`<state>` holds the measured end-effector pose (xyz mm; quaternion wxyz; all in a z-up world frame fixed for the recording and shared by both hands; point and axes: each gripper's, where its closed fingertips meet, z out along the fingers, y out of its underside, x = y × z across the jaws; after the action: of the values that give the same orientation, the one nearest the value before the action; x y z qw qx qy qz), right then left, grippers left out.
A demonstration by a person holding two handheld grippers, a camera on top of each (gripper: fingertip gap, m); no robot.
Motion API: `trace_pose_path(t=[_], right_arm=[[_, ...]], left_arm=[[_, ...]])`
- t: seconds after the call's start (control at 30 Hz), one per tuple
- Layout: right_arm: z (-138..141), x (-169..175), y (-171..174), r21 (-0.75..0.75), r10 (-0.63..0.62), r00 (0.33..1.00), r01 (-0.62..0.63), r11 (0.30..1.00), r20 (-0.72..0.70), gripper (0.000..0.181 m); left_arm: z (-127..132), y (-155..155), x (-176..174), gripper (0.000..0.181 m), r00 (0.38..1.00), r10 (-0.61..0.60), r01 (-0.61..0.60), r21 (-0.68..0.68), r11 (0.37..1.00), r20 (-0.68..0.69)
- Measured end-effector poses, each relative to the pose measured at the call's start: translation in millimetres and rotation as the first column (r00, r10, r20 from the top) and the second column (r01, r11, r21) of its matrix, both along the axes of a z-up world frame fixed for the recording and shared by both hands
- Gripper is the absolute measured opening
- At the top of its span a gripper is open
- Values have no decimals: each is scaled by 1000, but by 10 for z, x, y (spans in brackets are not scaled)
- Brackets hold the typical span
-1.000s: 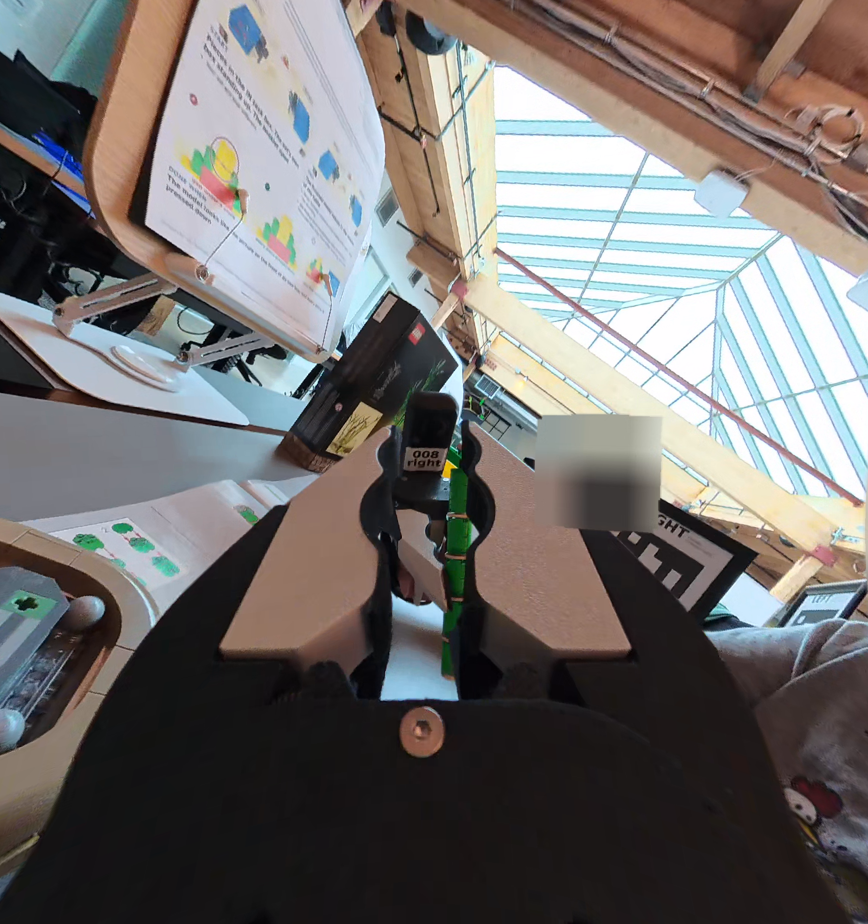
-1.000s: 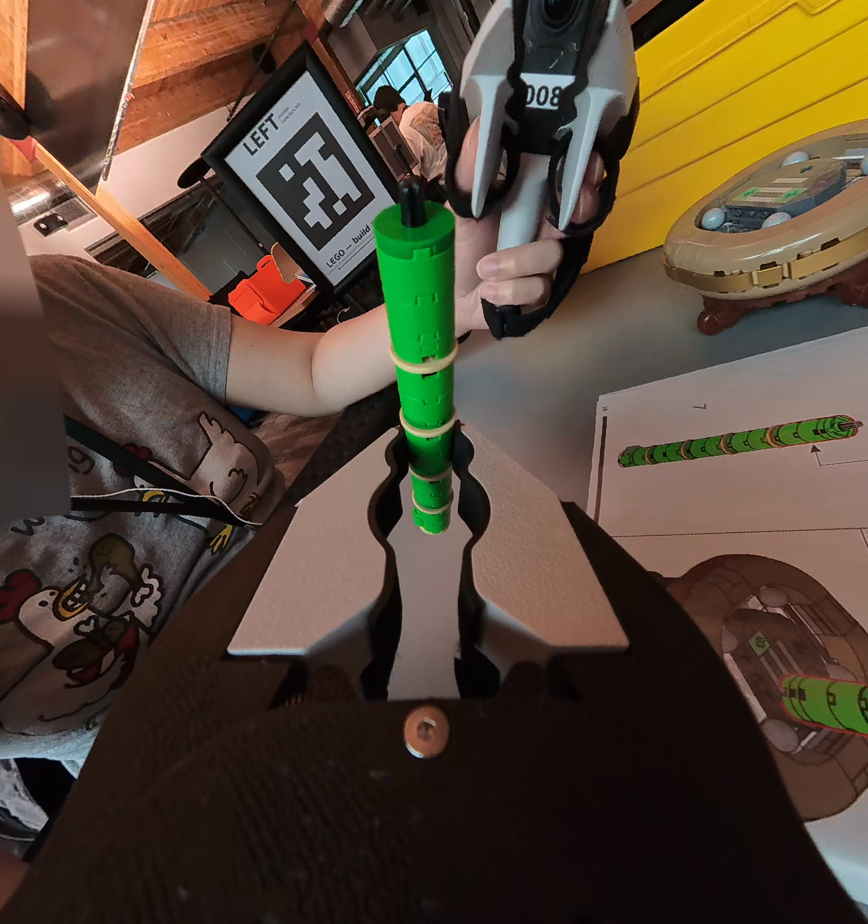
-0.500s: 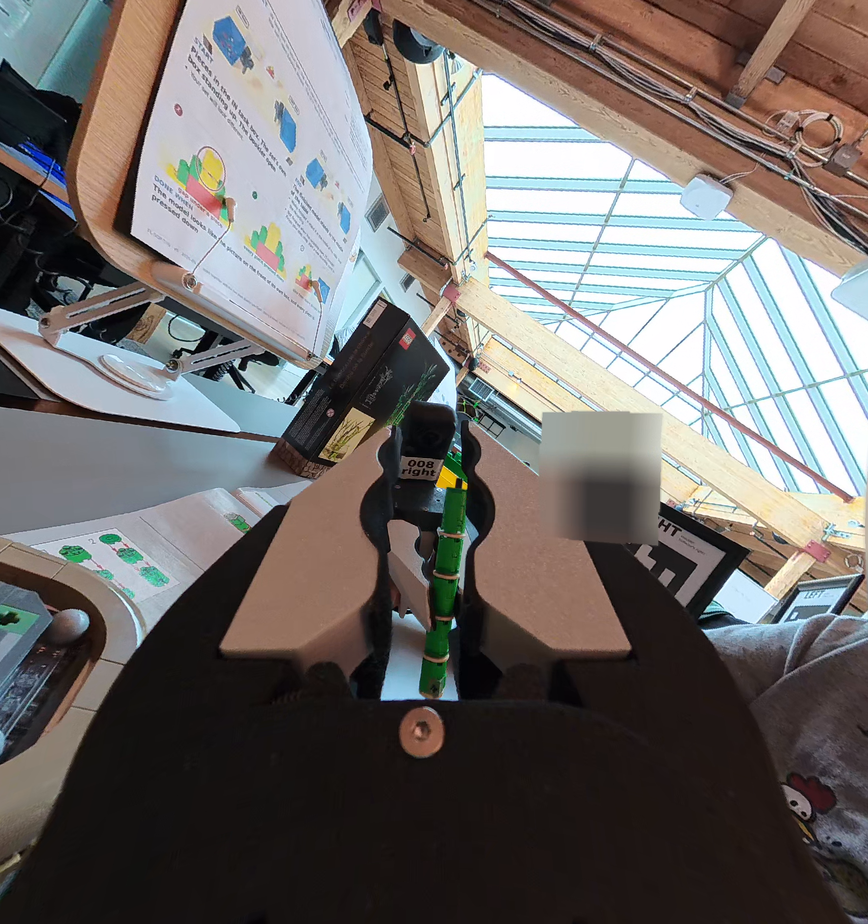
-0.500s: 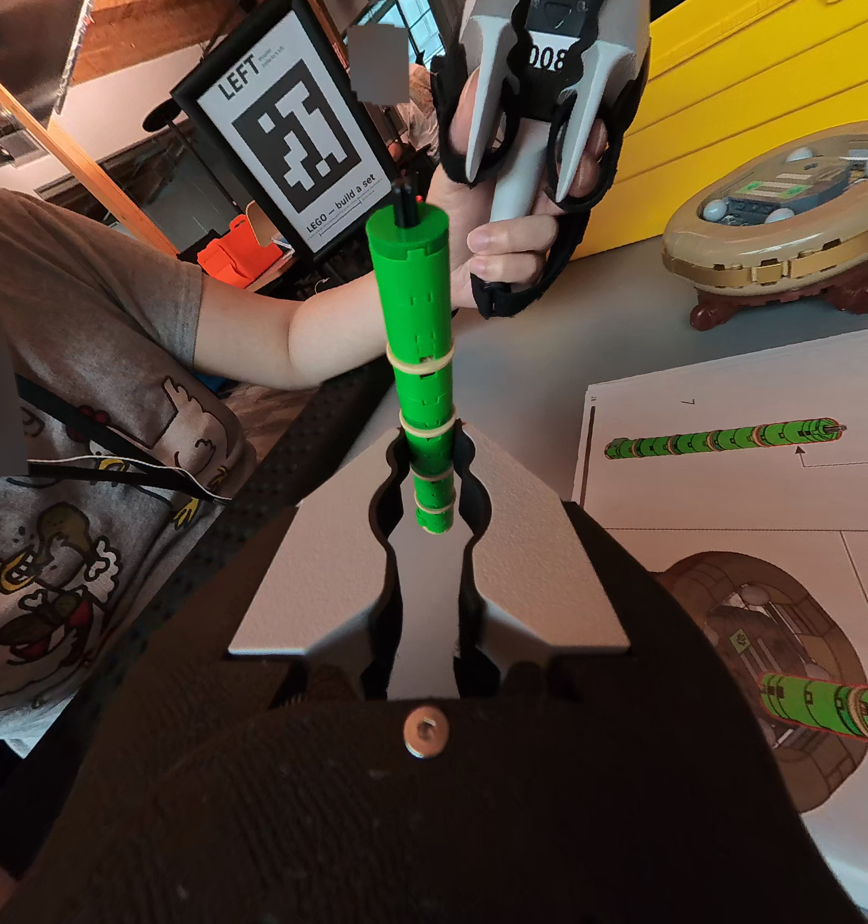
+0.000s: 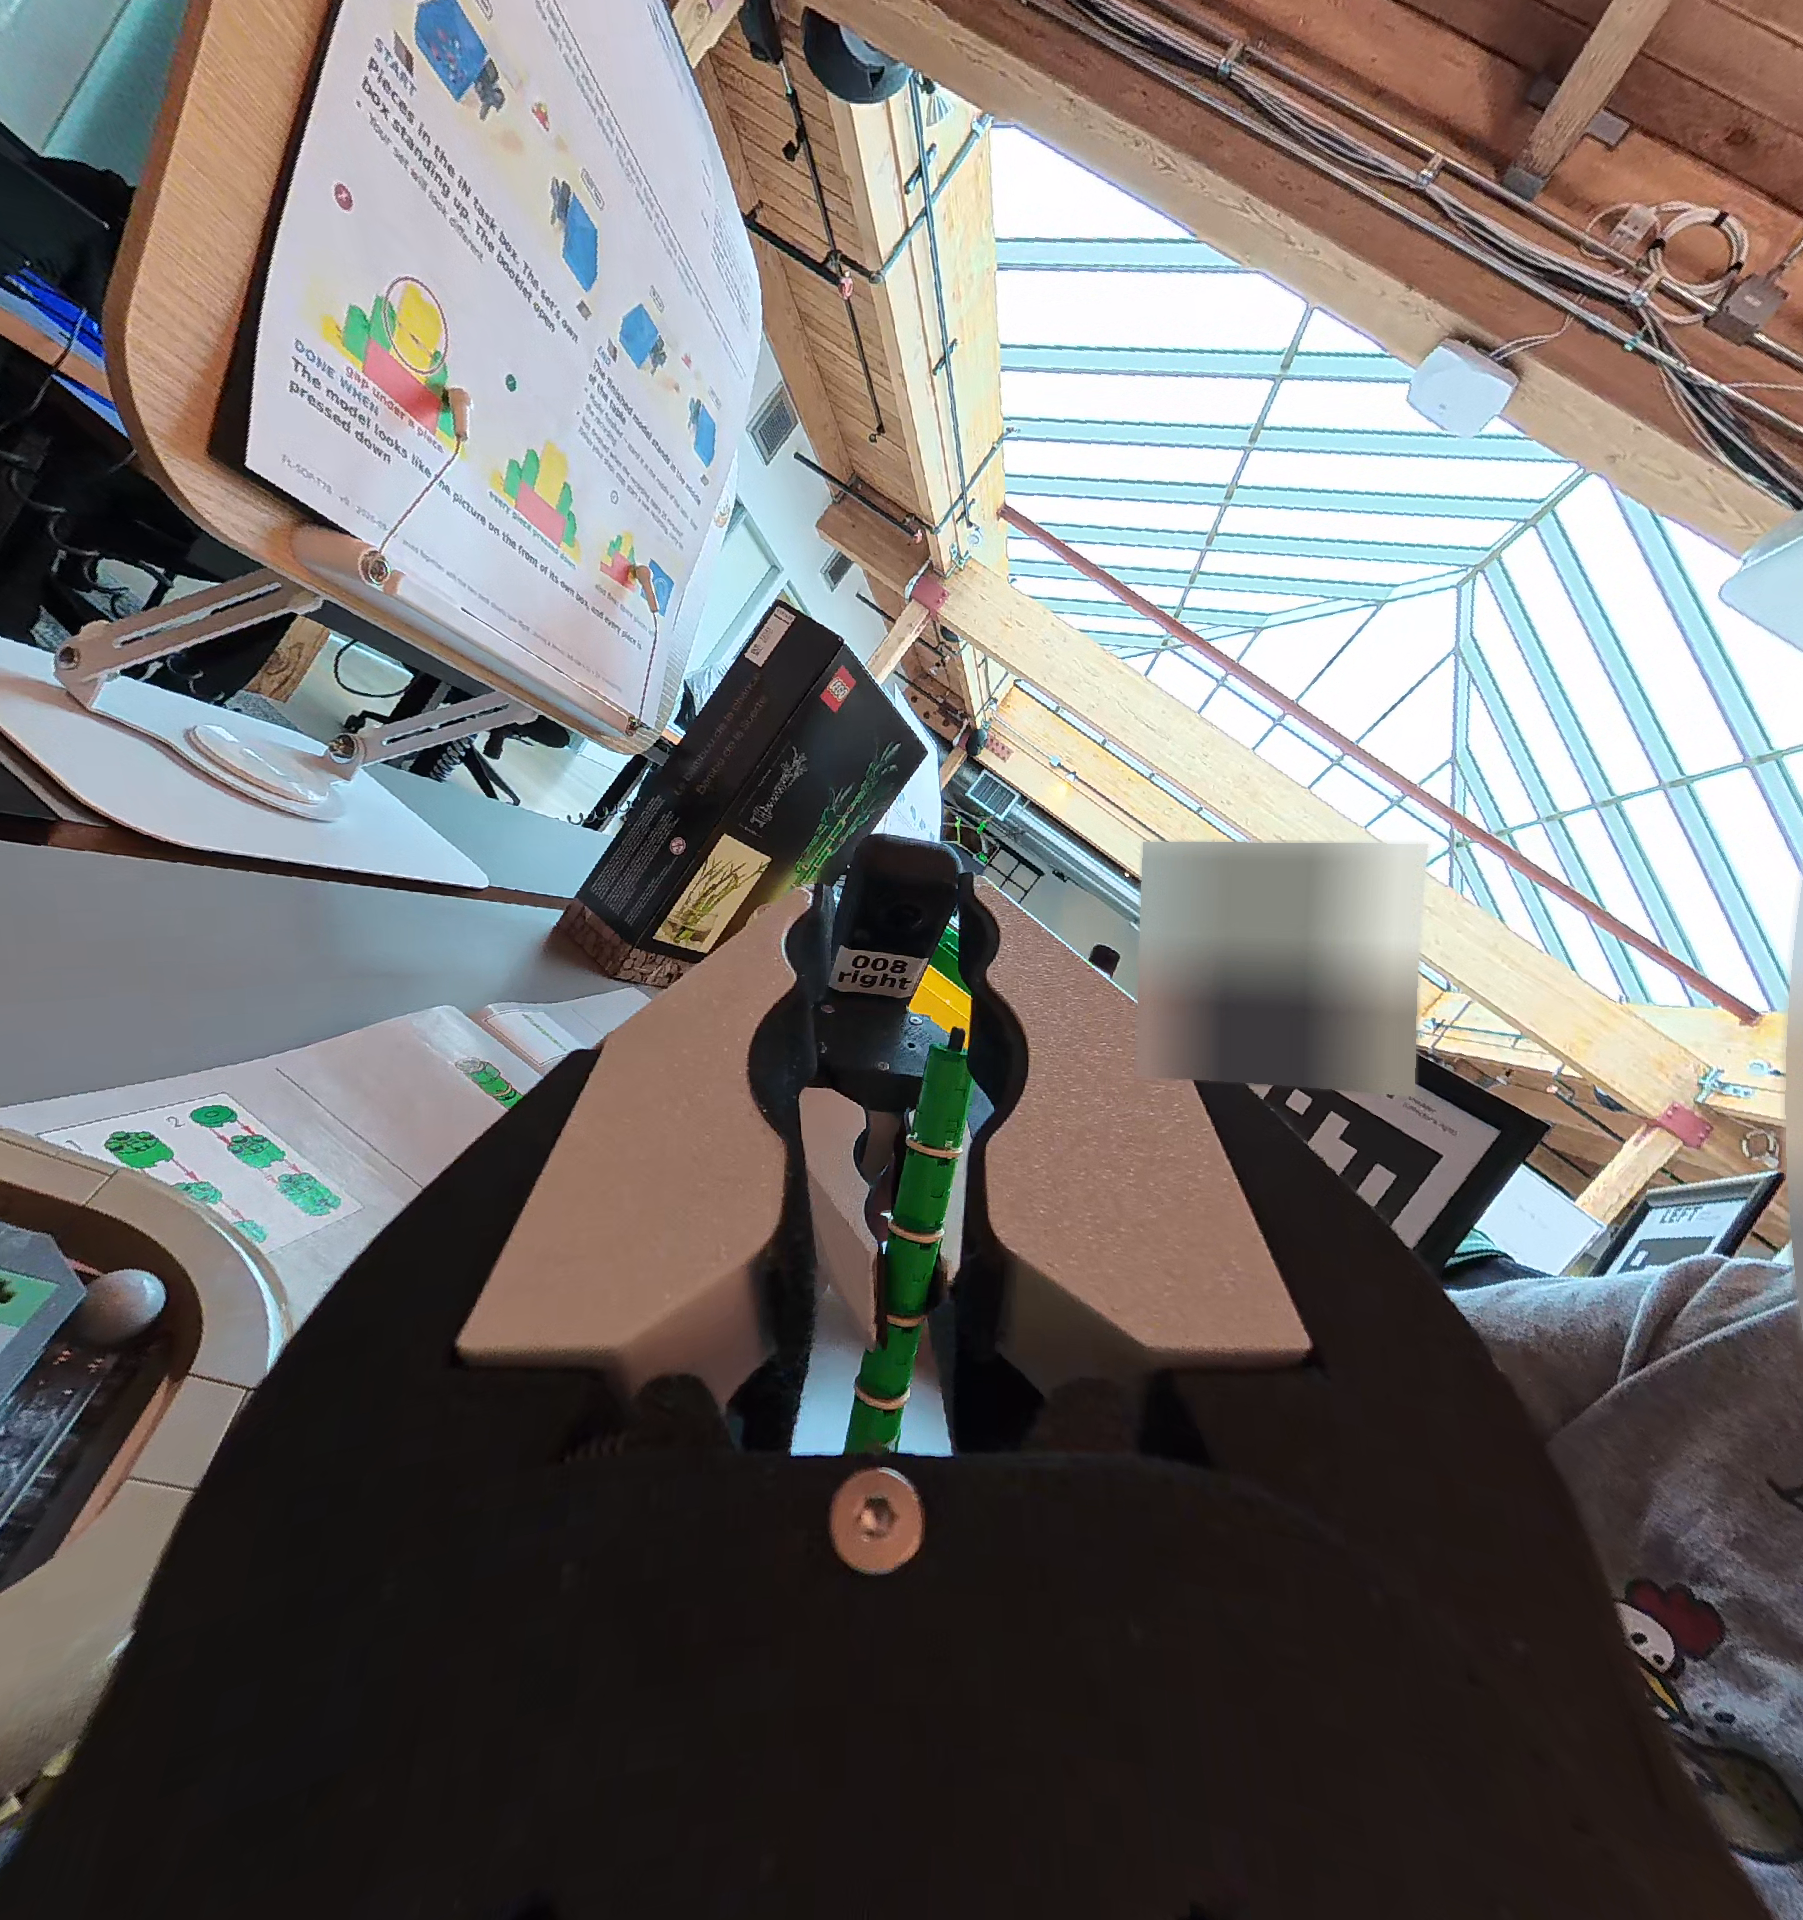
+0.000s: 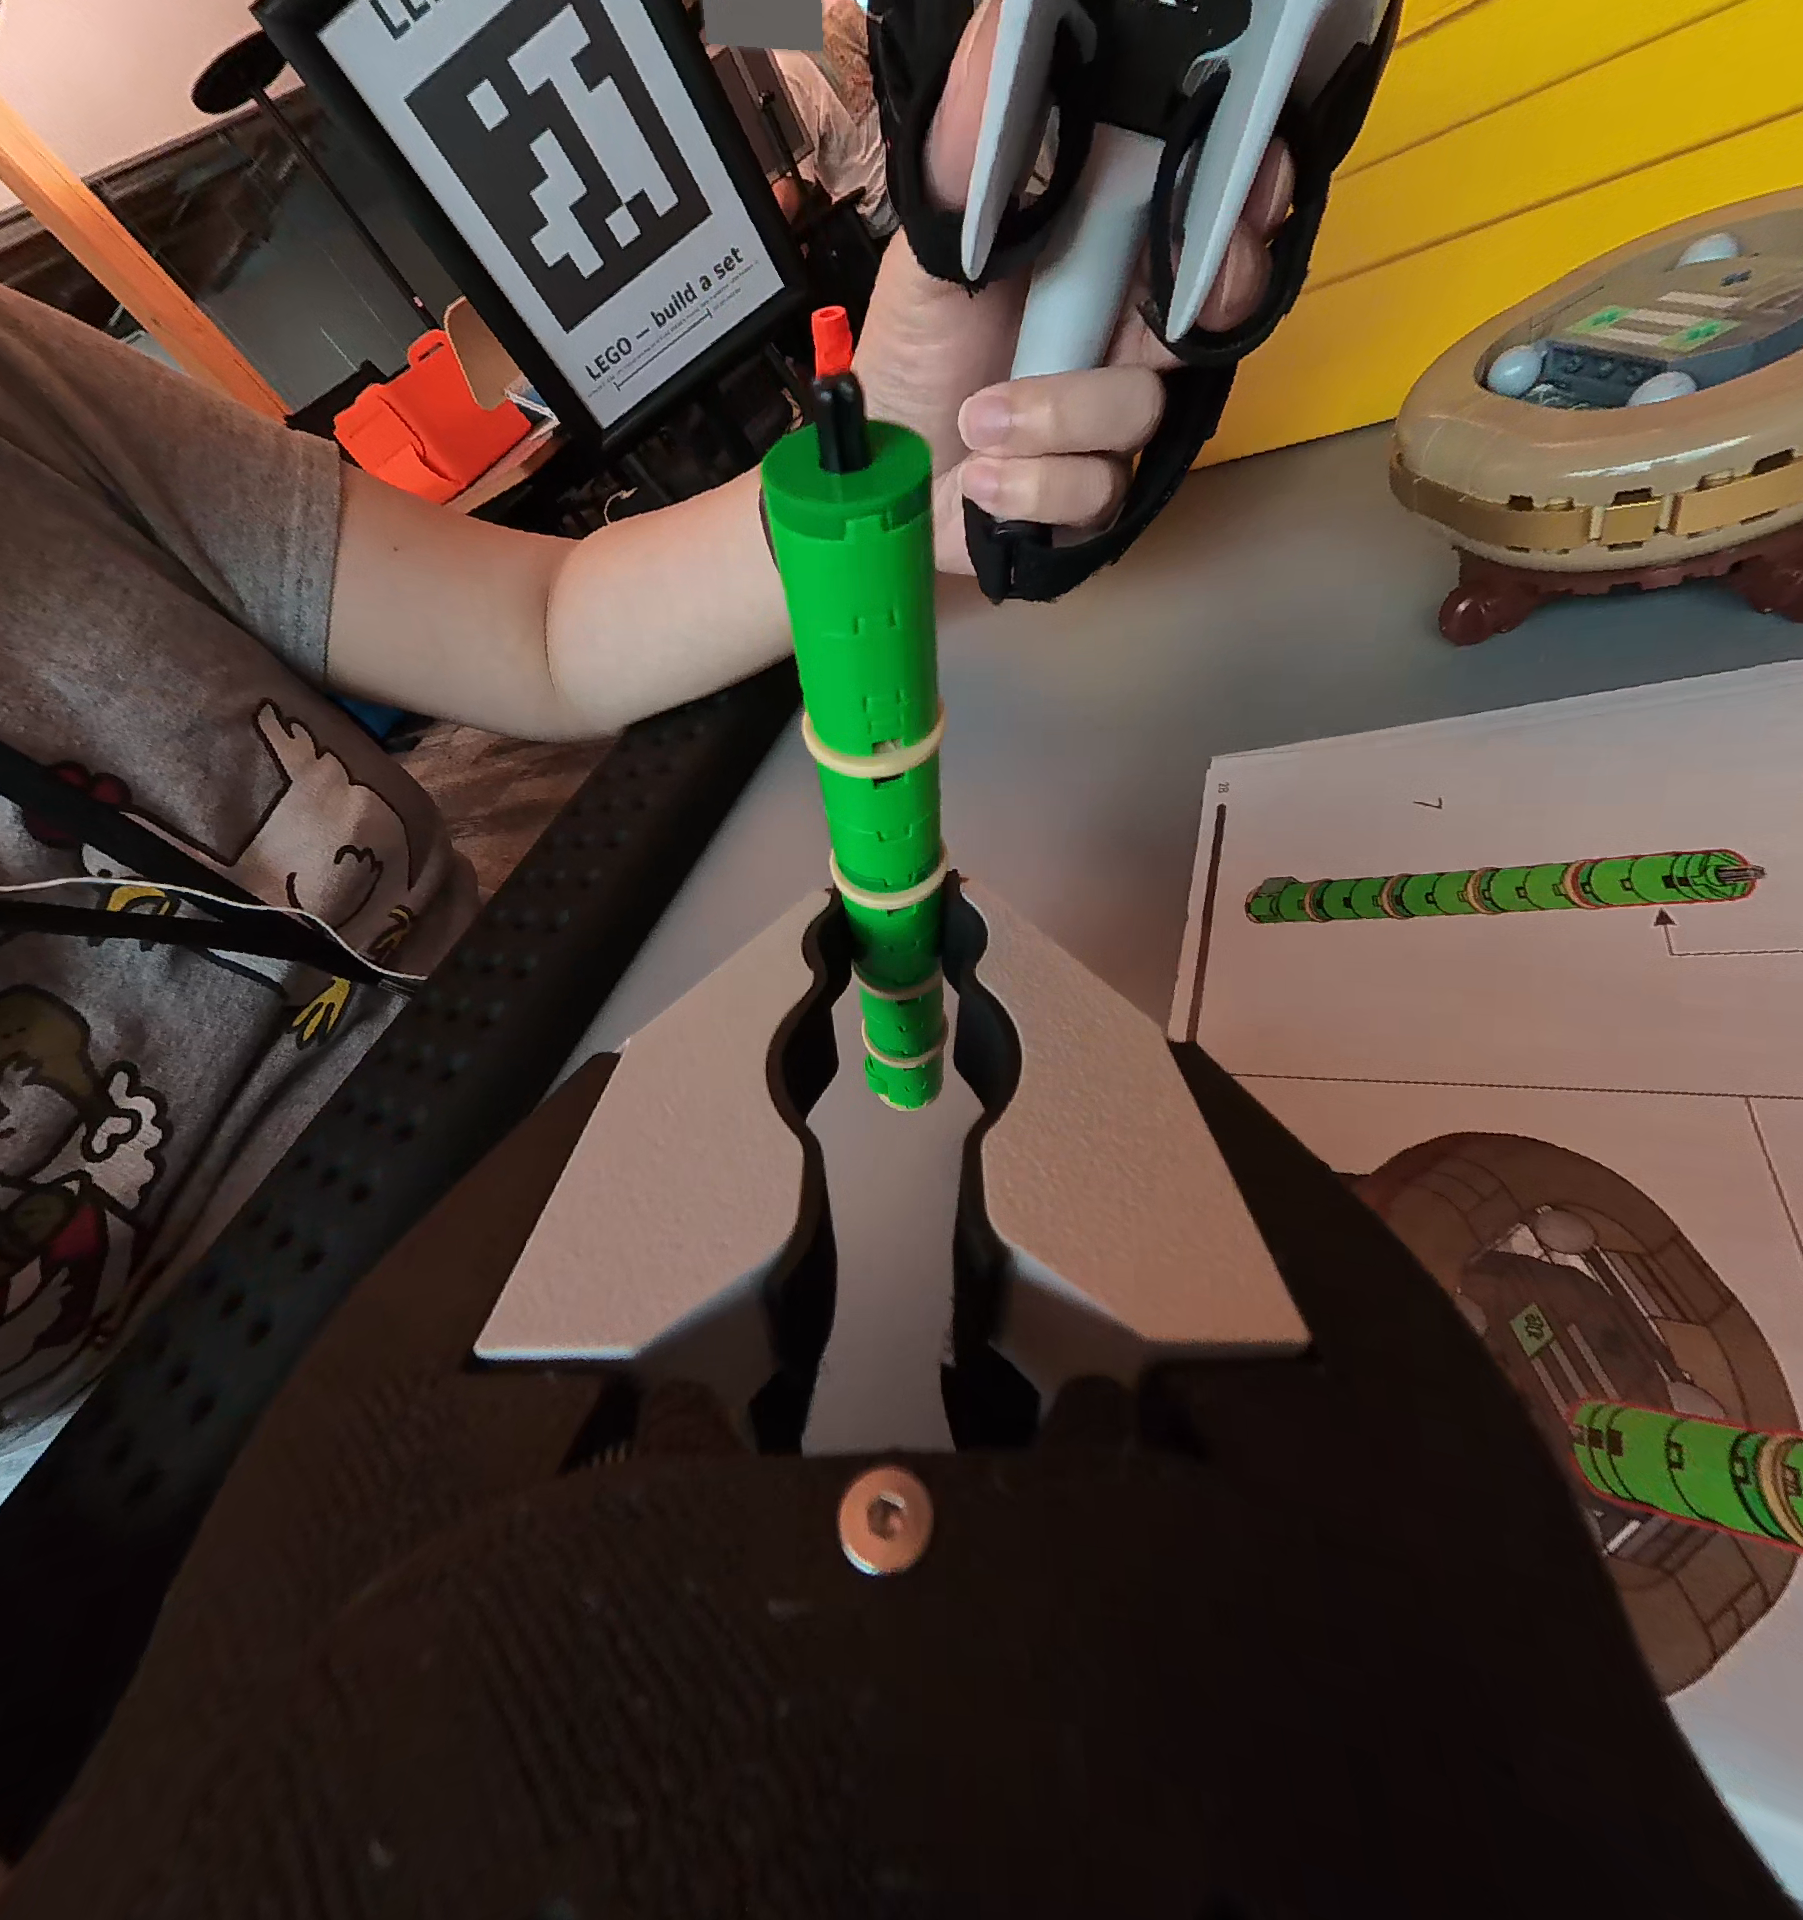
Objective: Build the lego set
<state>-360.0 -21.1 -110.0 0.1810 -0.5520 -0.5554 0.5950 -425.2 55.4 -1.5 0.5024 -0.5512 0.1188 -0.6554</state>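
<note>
A green bamboo-like lego stalk (image 6: pixel 876 790) with tan rings has a black axle sticking out of its top end. My right gripper (image 6: pixel 897 935) is shut on the stalk's lower end and holds it upright in the air. In the left wrist view the stalk (image 5: pixel 923 1195) shows tilted through the gap of my left gripper (image 5: pixel 886 925), beyond its fingers and not between them. My left gripper is open and empty. In the right wrist view it (image 6: pixel 1094 208) is held in a hand just up and right of the stalk's top.
A tan oval lego pot base (image 6: pixel 1645 416) stands on the grey table, also at the left in the left wrist view (image 5: pixel 45 1351). An open instruction booklet (image 6: pixel 1499 987) lies at right. A black set box (image 5: pixel 751 810), a sheet on a wooden stand (image 5: pixel 461 312), a framed marker sign (image 6: pixel 564 187) and a yellow bin (image 6: pixel 1603 156) stand around. A person's arm (image 6: pixel 564 623) is close. About 15 cm separates my left fingertips from my right.
The stalk stays in my right gripper. In the left wrist view it has tilted and its black tip now shows. In the right wrist view the left gripper looks closer and larger.
</note>
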Motion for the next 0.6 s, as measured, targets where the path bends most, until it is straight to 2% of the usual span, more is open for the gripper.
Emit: trace_pose_path(t=[0.6], right_arm=[[-38, 20, -44, 7, 24, 999, -24, 1000, 25, 16]], left_arm=[[13, -13, 13, 21, 1000, -8, 8, 8, 1000, -2]])
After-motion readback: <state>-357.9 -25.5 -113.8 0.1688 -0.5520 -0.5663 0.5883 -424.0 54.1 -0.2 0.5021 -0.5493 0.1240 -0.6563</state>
